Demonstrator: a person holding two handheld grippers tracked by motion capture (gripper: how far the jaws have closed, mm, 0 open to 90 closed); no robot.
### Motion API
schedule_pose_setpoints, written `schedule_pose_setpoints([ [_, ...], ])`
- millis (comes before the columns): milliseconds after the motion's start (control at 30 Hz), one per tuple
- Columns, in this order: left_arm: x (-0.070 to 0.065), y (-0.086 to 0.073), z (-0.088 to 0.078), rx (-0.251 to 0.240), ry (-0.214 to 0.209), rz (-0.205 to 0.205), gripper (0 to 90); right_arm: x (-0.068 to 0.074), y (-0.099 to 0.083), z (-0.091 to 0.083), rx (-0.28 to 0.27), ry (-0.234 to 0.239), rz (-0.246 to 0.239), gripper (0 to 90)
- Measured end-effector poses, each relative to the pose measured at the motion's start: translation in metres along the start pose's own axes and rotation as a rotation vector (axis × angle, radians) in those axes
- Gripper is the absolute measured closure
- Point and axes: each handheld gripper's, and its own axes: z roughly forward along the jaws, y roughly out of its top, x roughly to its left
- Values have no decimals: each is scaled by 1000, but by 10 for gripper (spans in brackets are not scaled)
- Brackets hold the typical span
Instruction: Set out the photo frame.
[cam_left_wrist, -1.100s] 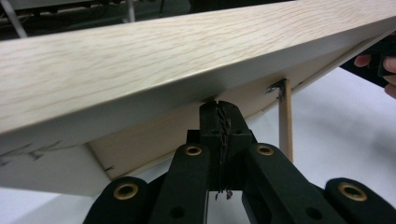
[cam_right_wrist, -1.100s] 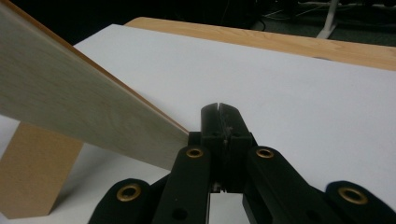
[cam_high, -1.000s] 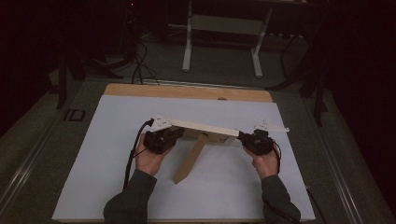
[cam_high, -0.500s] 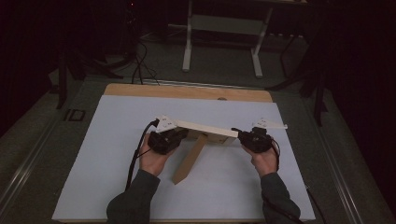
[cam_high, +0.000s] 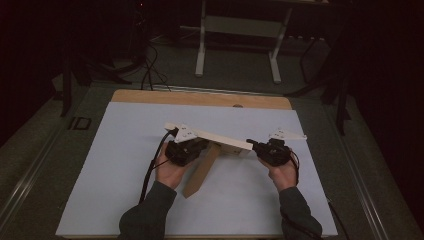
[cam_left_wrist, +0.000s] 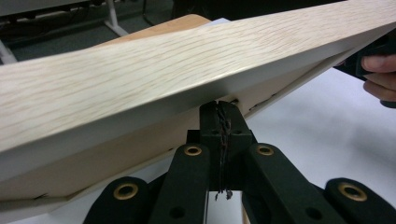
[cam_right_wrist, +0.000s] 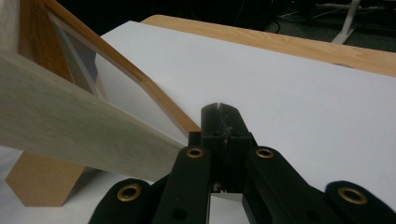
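Two shut grippers at a pale wooden board

We see the board (cam_high: 215, 139) slanting over the white sheet (cam_high: 125, 150), from ten o'clock to three. Our left gripper (cam_left_wrist: 219, 109), jaws together, touches its underside; our right gripper (cam_right_wrist: 223, 114), likewise closed, sits by its end. No writing is readable.

Plank (cam_high: 220, 139) across upright board (cam_high: 201, 171) (on table (cam_high: 125, 150)), between grippers

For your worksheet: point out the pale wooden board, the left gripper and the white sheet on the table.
Pale wooden board (cam_high: 220, 140), high view, middle of its top face.
Left gripper (cam_left_wrist: 219, 112), left gripper view, tips of its closed jaws.
White sheet (cam_high: 125, 165), high view, bare left part.
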Motion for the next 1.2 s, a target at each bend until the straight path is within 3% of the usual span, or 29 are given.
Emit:
schedule_pose_setpoints([
  [533, -10, 2, 6, 4, -17, 22, 898, 4, 0, -1, 12, 11, -26, 900],
  [1200, -13, 4, 11, 17, -23, 26, 898, 13, 3, -2, 12, 38, -55, 900],
])
